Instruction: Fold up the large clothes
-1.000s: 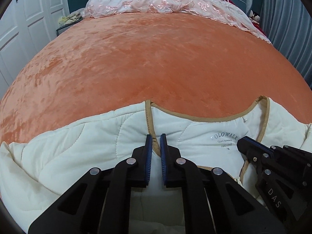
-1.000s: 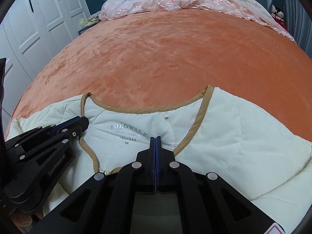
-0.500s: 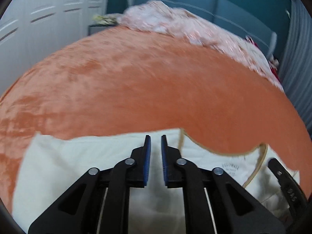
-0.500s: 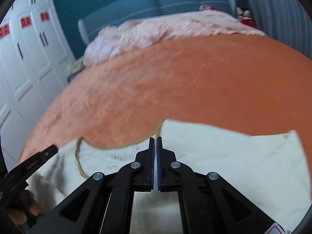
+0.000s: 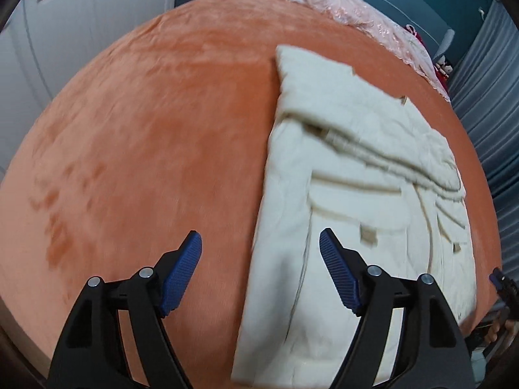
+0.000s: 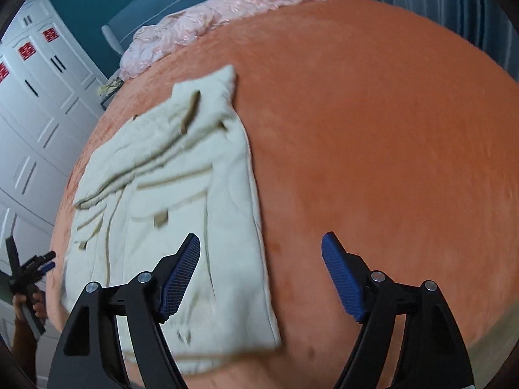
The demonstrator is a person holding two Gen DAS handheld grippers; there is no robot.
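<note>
While both grippers (image 5: 260, 267) (image 6: 260, 269) gape empty, the folded cream jacket (image 5: 350, 175) lies between them.

Orange bedspread (image 5: 146, 123), pink lace cover (image 6: 194, 29)

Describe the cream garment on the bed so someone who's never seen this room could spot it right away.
Start at the big bed with the orange plush cover. On it lies the cream quilted jacket, folded into a long strip with tan trim. The pink lace bedding sits heaped at the headboard end, apart from it.
</note>
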